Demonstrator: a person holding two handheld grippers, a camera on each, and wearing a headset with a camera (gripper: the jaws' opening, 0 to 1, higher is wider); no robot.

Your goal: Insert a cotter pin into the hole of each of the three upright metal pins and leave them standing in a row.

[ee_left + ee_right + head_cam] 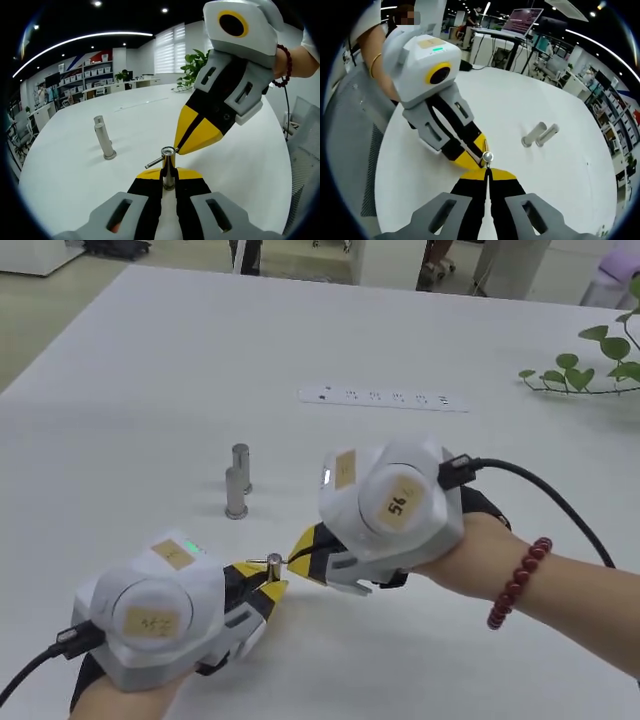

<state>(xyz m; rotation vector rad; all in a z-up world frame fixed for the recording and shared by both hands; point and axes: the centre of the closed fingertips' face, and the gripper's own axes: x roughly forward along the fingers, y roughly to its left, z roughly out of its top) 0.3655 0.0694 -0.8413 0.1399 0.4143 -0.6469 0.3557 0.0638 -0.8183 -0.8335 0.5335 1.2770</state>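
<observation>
My left gripper is shut on a short metal pin and holds it upright just above the table. A thin cotter pin passes through the hole near the pin's top, and its end pokes out on the far side. My right gripper meets the pin's head from the other side, its yellow-tipped jaws shut on the cotter pin's near end. In the head view the two grippers touch at the held pin. Two more metal pins stand upright close together behind.
A white power strip lies farther back on the white table. Green plant leaves reach in at the far right edge. A black cable trails from the right gripper.
</observation>
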